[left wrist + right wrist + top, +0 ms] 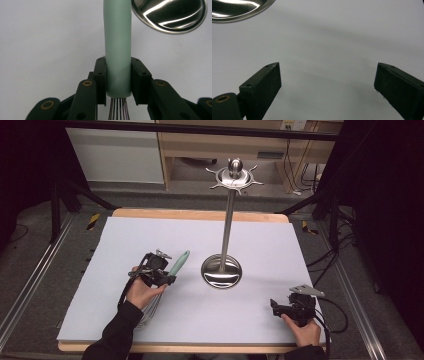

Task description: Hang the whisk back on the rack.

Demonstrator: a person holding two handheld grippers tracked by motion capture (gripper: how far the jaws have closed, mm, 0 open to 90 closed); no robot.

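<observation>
While the left gripper [167, 279] clamps the whisk [117, 50] by the base of its mint-green handle, the wire loops trail back beneath the person's left hand [142, 291] on the white table cover [150, 235]. Centre: steel utensil stand [222, 270], just right of the handle tip. Right gripper [276, 306] rests near the front edge, jaws wide apart, empty.

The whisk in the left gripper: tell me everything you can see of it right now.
The whisk has a smooth, matte, pale green handle, plastic or silicone by its look, and thin metal wires that leave its lower end and run back under the person's left hand. The left gripper is shut on the handle near the wire end, one black finger on each side. The handle's free end points toward the stand's shiny round base without touching it. The wires lie low over the white table cover.
</observation>
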